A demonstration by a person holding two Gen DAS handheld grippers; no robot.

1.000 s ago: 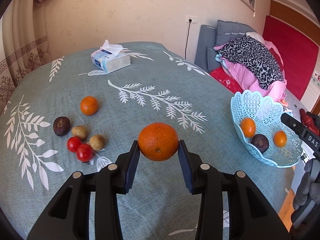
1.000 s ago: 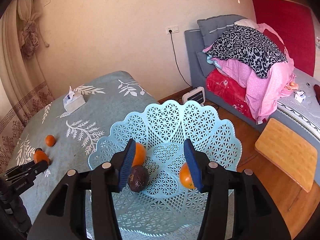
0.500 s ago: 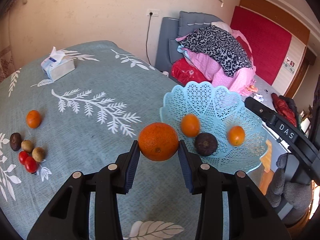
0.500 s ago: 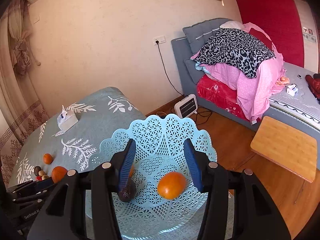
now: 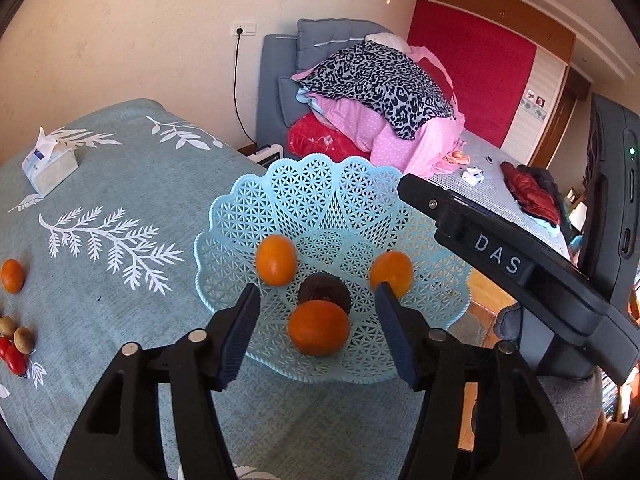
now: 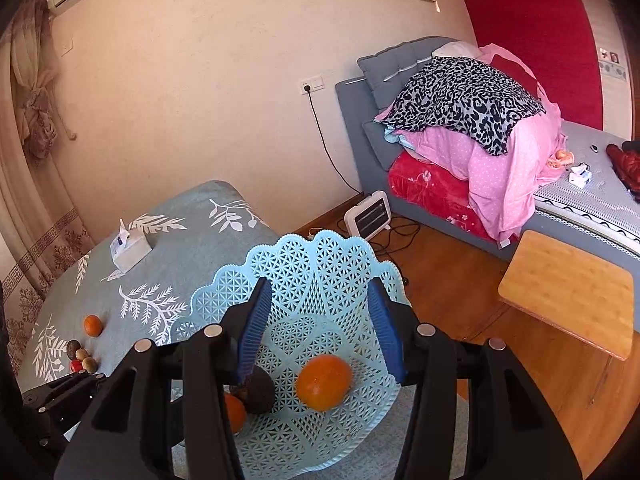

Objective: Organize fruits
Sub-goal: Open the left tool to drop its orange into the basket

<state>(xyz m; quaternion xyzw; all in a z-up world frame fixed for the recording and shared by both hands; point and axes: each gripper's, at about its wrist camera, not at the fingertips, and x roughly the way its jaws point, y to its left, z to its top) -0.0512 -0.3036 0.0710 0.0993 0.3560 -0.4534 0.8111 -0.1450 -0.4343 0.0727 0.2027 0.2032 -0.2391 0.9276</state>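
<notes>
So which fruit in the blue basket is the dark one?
Find the lacy blue basket at the table's edge. Four fruits sit inside it; the dark fruit lies in the middle, just behind the biggest orange. It is the only brownish-black one; the other three are bright orange.

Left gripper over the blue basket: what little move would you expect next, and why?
Probably the left gripper lifts away and heads back toward the loose fruit. Its jaws stand open with nothing between them, and the big orange already lies in the basket beside a dark fruit. A small orange and the cherry tomatoes wait on the tablecloth.
</notes>
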